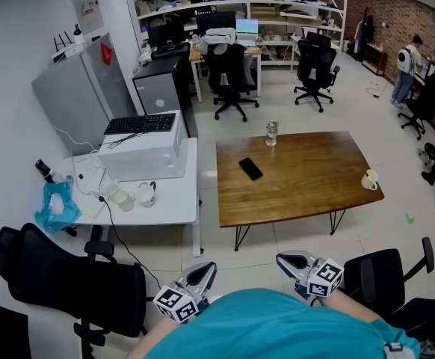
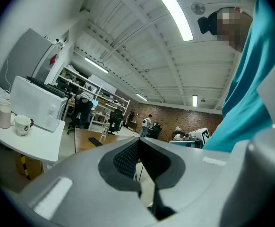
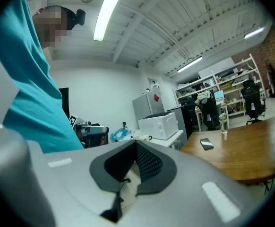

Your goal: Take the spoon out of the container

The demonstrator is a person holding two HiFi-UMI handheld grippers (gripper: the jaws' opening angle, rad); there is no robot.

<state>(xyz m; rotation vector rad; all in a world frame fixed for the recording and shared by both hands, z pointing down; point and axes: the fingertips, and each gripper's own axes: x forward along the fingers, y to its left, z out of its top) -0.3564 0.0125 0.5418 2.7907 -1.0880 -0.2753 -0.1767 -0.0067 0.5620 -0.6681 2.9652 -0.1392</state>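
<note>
Blue bag (image 1: 57, 206): at 10 o'clock from the person, by the left end of the white table (image 1: 184, 214).
White table load: a white microwave (image 1: 144, 155) with a keyboard on top, and two small cups (image 1: 135, 195) at the near edge. No handle can be made out in either cup.
Left gripper (image 1: 206, 269): held close to the body at 7 o'clock in the head view. Jaws pressed together, nothing between them.
Wooden table (image 1: 300, 193): 12 to 1 o'clock, well apart from both grippers. Phone (image 1: 250, 168) left of centre, bottle (image 1: 271, 132) on the far edge, white mug (image 1: 369, 179) at the table's 3 o'clock edge.
Right gripper (image 1: 285, 260): at 5 o'clock, jaws together, empty.
Spoon and container: not identifiable. The mug or the cups are candidates, but they are too small to tell.
Stage (judged): reach not begun.
Risk 1: wrong vessel chosen, since the target is unconfirmed at this range.
Risk 2: closed jaws arriving at a cup would knock it over. Open them before the approach.
Risk 3: the mug sits at the table edge, so a sideways nudge could send it off.
Risk 4: a spoon dragged against the rim may tip a light cup. Steady the cup with the other gripper.
</note>
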